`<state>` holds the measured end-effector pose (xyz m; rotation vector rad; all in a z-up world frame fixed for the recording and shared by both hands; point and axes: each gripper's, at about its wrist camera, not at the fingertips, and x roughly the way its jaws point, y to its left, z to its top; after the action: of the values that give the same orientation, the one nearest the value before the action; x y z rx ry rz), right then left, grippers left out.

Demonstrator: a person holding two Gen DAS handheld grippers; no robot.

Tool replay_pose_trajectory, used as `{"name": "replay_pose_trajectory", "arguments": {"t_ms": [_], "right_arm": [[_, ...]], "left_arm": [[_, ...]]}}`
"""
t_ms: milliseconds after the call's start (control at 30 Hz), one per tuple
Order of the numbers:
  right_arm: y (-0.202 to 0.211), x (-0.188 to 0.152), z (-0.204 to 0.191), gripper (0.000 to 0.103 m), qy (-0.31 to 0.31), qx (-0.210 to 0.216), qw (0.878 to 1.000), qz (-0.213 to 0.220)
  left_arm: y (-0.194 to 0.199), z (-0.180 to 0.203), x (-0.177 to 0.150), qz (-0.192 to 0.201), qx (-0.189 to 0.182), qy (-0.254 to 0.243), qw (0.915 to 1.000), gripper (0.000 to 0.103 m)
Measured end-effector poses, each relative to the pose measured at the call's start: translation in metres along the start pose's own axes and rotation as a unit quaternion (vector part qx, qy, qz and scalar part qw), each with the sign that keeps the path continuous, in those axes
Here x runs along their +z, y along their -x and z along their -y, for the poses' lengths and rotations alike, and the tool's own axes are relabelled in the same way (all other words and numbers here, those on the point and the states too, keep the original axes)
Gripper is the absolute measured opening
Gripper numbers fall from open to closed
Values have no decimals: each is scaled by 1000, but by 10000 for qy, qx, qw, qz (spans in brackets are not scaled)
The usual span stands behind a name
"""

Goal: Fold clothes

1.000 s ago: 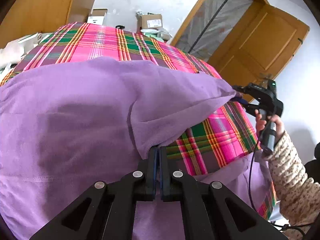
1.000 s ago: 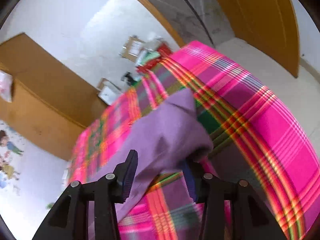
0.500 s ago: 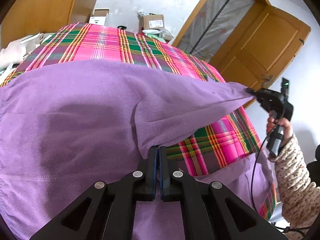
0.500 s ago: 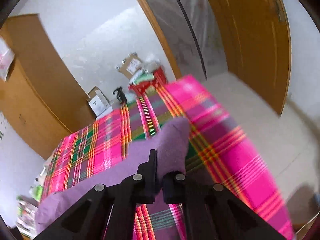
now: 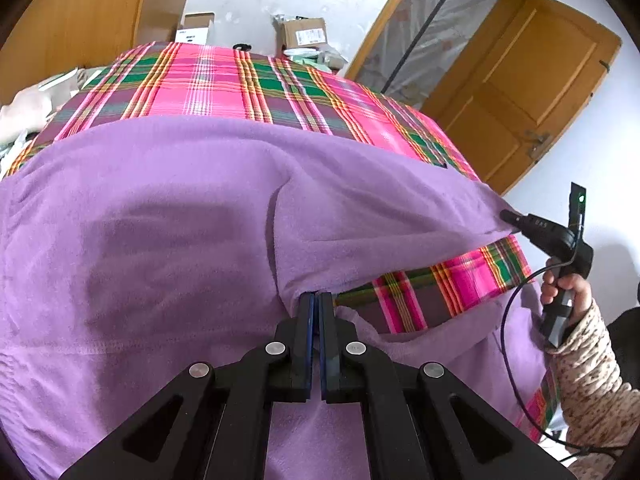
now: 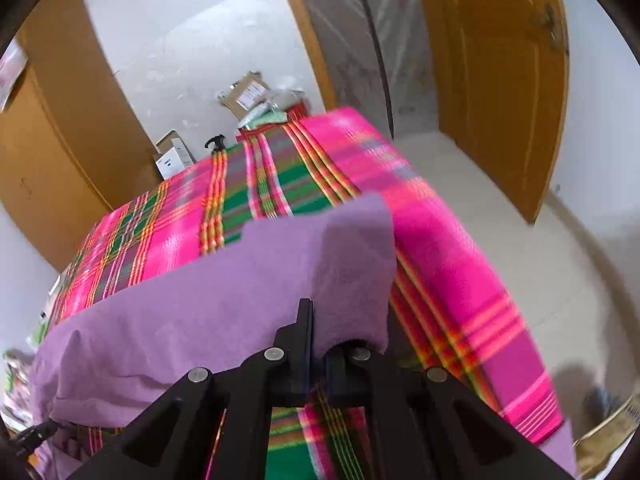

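Fingers of both grippers pinch the purple garment: left gripper point(image 5: 319, 300) at a near fold, right gripper point(image 5: 508, 216) at the far right corner, stretched taut above the plaid bed point(image 5: 224, 80).

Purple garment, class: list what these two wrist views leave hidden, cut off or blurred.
- Purple garment: its type and full outline; cut off by the left view's edges.
- Right tongs: one tip buried under fleece, right view.
- Plaid sheet: near stripes motion-blurred, right view.
- Cardboard box: label too small, left view.
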<state>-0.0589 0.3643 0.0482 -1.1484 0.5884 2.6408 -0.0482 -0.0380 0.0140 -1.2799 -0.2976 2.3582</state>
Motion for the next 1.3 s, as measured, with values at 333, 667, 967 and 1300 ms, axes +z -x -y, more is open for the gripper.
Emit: {"name": "replay_pose_trajectory", "arguments": {"t_ms": [333, 667, 967, 1300], "right_arm": [[16, -15, 26, 10, -280, 277, 9990, -192], [46, -9, 53, 12, -386, -161, 9988, 241], [-2, 3, 62, 21, -872, 639, 9939, -229], [-16, 1, 30, 21, -652, 1486, 9863, -305]], "left_arm": [[16, 6, 3, 128, -286, -17, 9995, 2], [18, 37, 26, 361, -661, -302, 9967, 10], [-46, 46, 44, -244, -581, -142, 9979, 10], [-68, 41, 37, -552, -517, -48, 9971, 10]]}}
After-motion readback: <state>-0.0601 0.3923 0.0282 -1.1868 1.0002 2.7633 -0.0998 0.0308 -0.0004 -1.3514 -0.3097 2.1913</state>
